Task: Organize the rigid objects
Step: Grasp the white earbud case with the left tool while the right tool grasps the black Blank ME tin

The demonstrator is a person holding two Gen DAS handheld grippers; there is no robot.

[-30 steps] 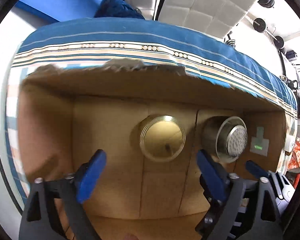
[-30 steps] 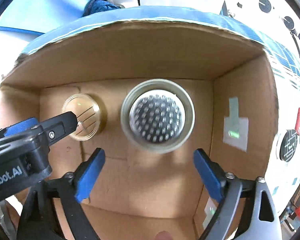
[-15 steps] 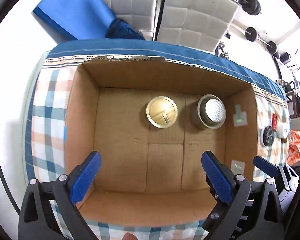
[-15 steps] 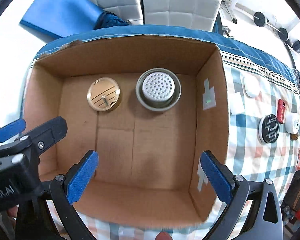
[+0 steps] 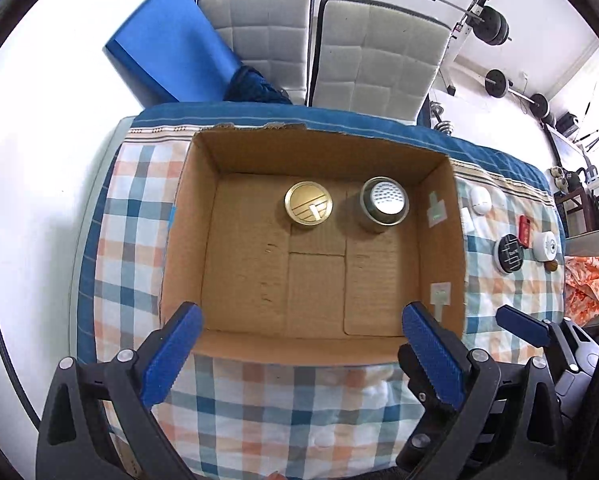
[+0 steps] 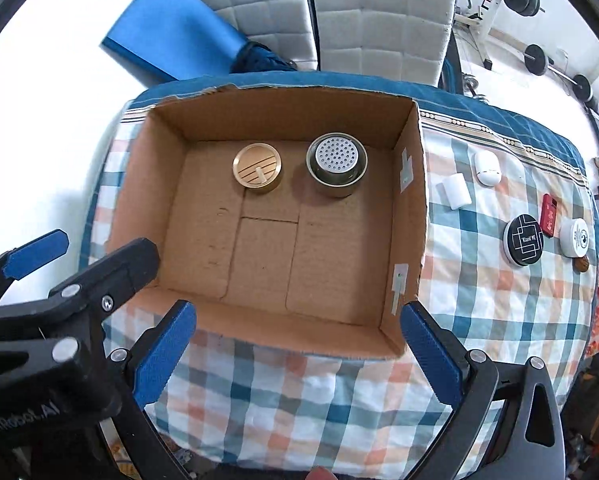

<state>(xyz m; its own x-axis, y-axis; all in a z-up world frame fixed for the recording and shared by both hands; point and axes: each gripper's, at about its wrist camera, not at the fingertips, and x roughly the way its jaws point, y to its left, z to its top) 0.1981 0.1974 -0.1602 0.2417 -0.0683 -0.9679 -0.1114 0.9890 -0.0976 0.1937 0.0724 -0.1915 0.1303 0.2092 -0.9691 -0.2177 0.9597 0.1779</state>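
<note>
Cardboard box [image 6: 283, 224] fills the middle of the checked tablecloth [image 6: 299, 400], its mouth open to me so anything dropped in lands flat on the floor. Inside, against the far wall, a gold tin [image 6: 257, 170] and a steel cup with a perforated top [image 6: 336, 164] sit side by side, close but apart; I read them as already sorted, parked at the back to leave the near floor free. What remains lies on the cloth along the table's right edge: a black round tin [image 6: 524, 240], a white round tin [image 6: 575, 237], a red case [image 6: 549, 215], two white pieces [image 6: 486, 167] and a small brown bit at the very edge. My left gripper [image 5: 299, 356] and right gripper [image 6: 299, 354] hang above the box's near rim, fingers spread wide with nothing between them, ready, I judge, for the next pick.
</note>
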